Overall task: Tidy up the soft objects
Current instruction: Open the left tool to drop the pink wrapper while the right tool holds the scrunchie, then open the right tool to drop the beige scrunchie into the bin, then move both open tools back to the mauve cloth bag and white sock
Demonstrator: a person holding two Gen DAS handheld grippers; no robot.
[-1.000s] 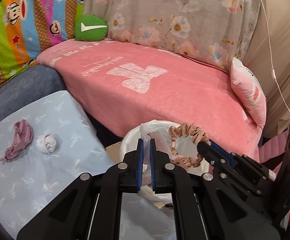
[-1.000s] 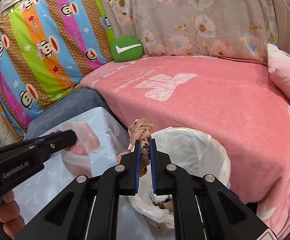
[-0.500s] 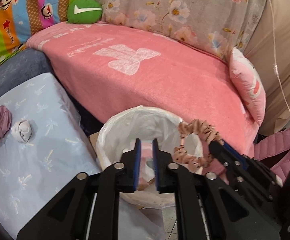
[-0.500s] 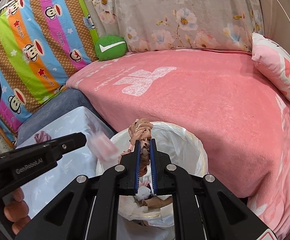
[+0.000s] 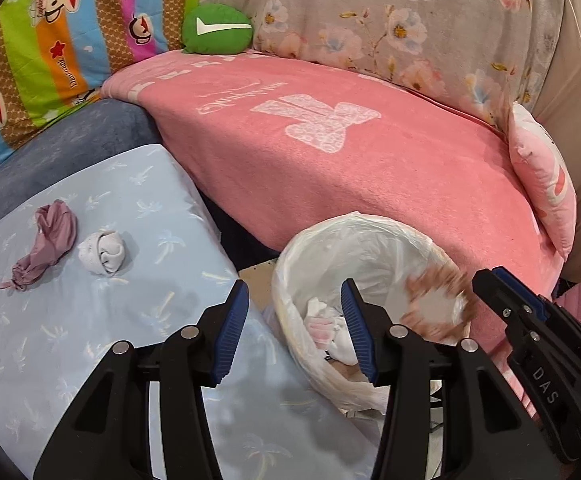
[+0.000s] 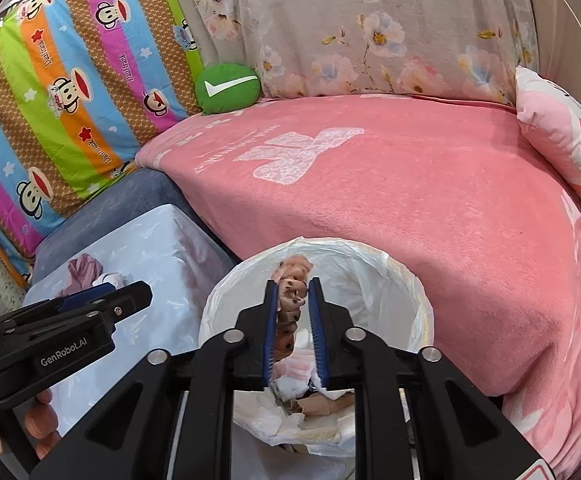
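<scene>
The left gripper (image 5: 294,312) gaped wide and empty near the bin (image 6: 418,300); the right gripper (image 6: 293,316), slightly parted, loosely bracketed a blurred scrunchie (image 6: 290,292).

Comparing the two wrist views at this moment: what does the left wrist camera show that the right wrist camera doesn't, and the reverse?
Only the left wrist view shows the left gripper open and empty, and the mauve cloth and rolled white sock lying plainly on the light blue cover.

Only the right wrist view shows the right gripper slightly parted around the leopard-print scrunchie, plus fingers holding the other tool.

Both show the lined bin, pink blanket and green cushion.
</scene>
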